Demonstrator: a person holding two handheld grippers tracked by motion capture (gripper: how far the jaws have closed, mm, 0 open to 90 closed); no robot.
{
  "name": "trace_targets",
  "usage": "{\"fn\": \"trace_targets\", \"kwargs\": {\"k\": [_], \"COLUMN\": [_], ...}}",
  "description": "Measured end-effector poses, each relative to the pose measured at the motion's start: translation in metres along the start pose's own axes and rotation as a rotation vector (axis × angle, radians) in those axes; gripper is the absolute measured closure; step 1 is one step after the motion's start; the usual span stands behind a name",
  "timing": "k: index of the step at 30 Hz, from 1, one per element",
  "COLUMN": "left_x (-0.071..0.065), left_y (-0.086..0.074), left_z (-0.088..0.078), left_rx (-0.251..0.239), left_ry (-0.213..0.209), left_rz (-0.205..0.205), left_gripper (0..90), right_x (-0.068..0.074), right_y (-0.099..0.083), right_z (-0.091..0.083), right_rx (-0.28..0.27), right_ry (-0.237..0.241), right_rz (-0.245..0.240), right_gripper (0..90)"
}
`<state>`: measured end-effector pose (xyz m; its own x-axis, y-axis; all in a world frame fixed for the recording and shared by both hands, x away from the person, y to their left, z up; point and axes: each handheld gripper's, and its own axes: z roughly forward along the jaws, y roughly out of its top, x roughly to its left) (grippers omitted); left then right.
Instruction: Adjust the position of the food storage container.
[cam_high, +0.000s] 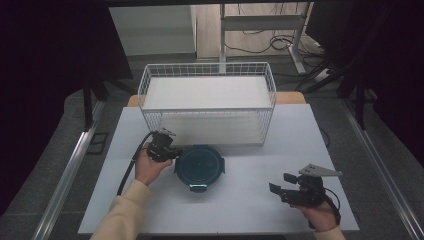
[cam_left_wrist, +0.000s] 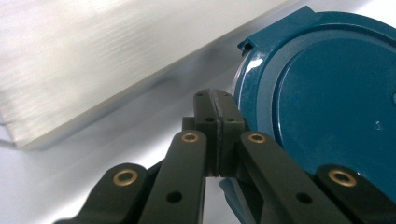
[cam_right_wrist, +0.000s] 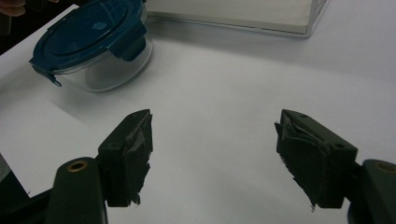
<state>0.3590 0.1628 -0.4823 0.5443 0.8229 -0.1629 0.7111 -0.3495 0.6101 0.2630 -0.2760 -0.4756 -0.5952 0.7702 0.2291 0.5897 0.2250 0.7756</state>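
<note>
The left gripper (cam_high: 170, 150) has its jaws pressed together with nothing between them, its tip just at the rim of the round container (cam_high: 200, 166), at the container's 9 o'clock. The container, with a blue lid (cam_left_wrist: 327, 102) and clear wall, stands on the white table (cam_high: 240, 210), near the wire basket (cam_high: 207, 102) at its 12 o'clock. The right gripper (cam_high: 282, 186) rests well apart at 4 o'clock, jaws spread over bare table.

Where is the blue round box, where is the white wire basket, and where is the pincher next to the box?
blue round box (cam_high: 200, 165), high view, middle of its lid.
white wire basket (cam_high: 207, 66), high view, far top rim.
left gripper (cam_left_wrist: 218, 108), left gripper view, tips of its shut jaws.
</note>
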Motion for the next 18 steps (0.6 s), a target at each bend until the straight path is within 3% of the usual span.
{"fn": "trace_targets", "kwargs": {"k": [7, 18], "left_x": [-0.018, -0.038], "left_y": [-0.001, 0.000], "left_z": [0.002, 0.009], "left_rx": [0.002, -0.015], "left_ry": [-0.025, -0.051], "left_rz": [0.045, 0.065], "left_gripper": [90.0, 90.0], "right_x": [0.000, 0.003], "right_y": [-0.001, 0.000], "right_z": [0.000, -0.001], "right_rx": [0.001, -0.019], "right_ry": [-0.002, 0.003], "right_rz": [0.002, -0.002], "right_gripper": [26.8, 27.7]}}
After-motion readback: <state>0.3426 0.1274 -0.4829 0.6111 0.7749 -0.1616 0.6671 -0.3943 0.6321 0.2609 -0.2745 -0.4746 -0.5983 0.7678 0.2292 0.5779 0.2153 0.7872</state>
